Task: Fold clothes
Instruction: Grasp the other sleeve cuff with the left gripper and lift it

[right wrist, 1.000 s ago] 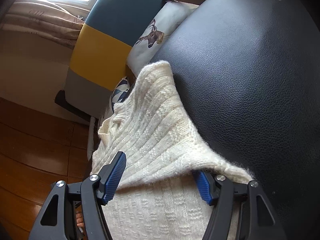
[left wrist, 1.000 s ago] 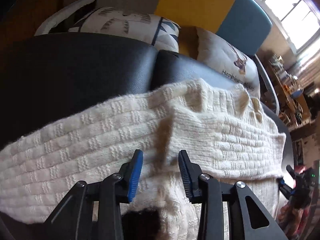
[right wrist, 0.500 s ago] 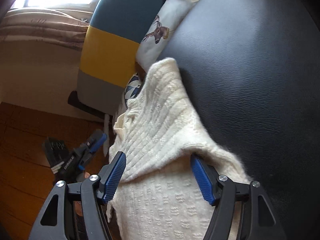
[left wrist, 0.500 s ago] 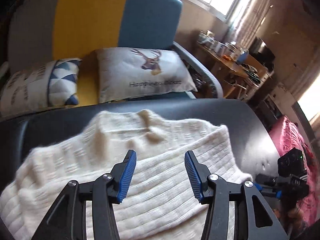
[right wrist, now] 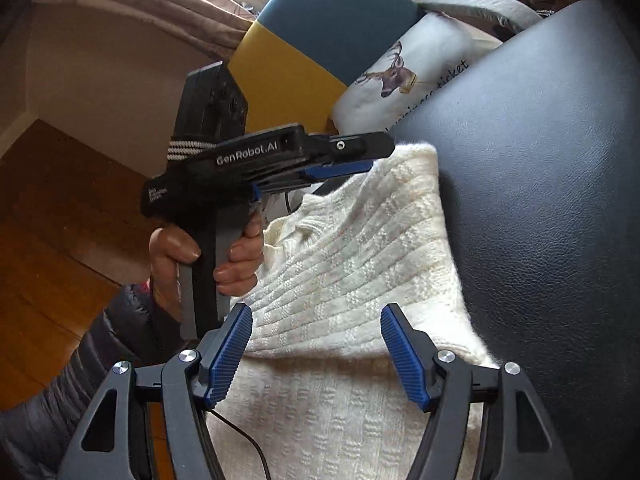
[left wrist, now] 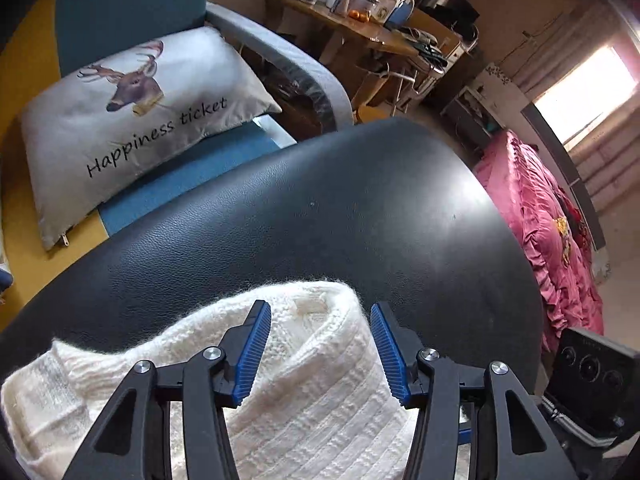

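The cream knitted sweater, ribbed and fuzzy-edged, lies folded on the near side of a rounded black leather surface. The left gripper has just been opening, its fingers released astride the sweater's far end; the right gripper hangs released over a folded edge. Beyond sit a deer-print pillow and a blue-and-yellow sofa.

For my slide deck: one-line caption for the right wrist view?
Open right claw over a folded cream sweater on black upholstery; left claw beyond.
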Demonstrator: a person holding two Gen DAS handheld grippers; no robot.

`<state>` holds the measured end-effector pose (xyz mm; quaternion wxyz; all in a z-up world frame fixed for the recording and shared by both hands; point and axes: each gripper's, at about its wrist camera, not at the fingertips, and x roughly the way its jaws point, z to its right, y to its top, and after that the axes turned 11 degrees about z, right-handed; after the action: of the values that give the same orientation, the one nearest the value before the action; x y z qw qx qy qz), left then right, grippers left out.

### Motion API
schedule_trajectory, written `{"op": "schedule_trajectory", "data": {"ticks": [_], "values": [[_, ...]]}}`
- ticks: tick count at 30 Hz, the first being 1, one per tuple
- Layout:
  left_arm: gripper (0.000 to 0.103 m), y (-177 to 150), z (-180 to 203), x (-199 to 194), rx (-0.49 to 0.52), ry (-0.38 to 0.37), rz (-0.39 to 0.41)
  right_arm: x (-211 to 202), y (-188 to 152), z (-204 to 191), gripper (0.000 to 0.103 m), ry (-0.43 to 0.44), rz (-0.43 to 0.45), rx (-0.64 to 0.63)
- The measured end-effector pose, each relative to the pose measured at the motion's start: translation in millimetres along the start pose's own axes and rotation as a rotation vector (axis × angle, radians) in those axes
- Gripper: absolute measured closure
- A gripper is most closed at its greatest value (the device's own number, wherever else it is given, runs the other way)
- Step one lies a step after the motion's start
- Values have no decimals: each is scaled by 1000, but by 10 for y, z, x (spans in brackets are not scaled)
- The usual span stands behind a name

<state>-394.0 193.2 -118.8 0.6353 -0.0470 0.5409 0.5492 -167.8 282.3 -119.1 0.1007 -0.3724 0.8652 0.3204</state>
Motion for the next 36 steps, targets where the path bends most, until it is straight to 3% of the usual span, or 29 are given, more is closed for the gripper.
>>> {"op": "schedule_trajectory", "data": {"ticks": [2,4,5,6,8,10,13,16,19,21,22,23,24,26,27,30,36], "values": [[53,12,-4,68,4,-15,-27,104,-47,68,34,-45,-36,3],[73,21,47,109,35,-30,-30,100,-83,161,37,-32,-28,26],[90,31,86,121,56,-35,-24,96,-94,170,38,-38,-26,22],[93,46,147,121,90,-29,0,93,-103,170,41,-49,-26,14],[96,50,221,172,150,23,46,87,-121,171,48,-70,-24,-2],[102,36,160,335,165,146,49,80,-141,169,56,-89,-24,-17],[102,-6,99,415,166,240,88,61,-151,215,68,-107,-23,4],[102,-18,76,293,111,237,117,47,-150,284,78,-113,-19,39],[98,-66,-32,-92,-20,195,191,36,-155,334,86,-121,-15,68],[74,-198,-146,-491,-122,139,257,37,-156,338,86,-128,-14,75],[64,-326,-207,-694,-166,136,283,39,-151,308,86,-144,-14,68],[47,-496,-280,-911,-209,136,305,42,-144,270,86,-163,-14,59],[40,-667,-354,-1127,-252,136,327,45,-138,232,85,-182,-14,50],[39,-1093,-514,-1557,-338,154,353,54,-130,91,81,-238,-7,10],[34,-1335,-606,-1770,-383,174,358,54,-136,-64,71,-262,6,-28],[31,-2223,-940,-2512,-547,244,415,143,-188,-485,69,-210,15,-106],[30,-4305,-1642,-4093,-946,518,623,671,-516,-1174,69,-174,-80,-218]]}}
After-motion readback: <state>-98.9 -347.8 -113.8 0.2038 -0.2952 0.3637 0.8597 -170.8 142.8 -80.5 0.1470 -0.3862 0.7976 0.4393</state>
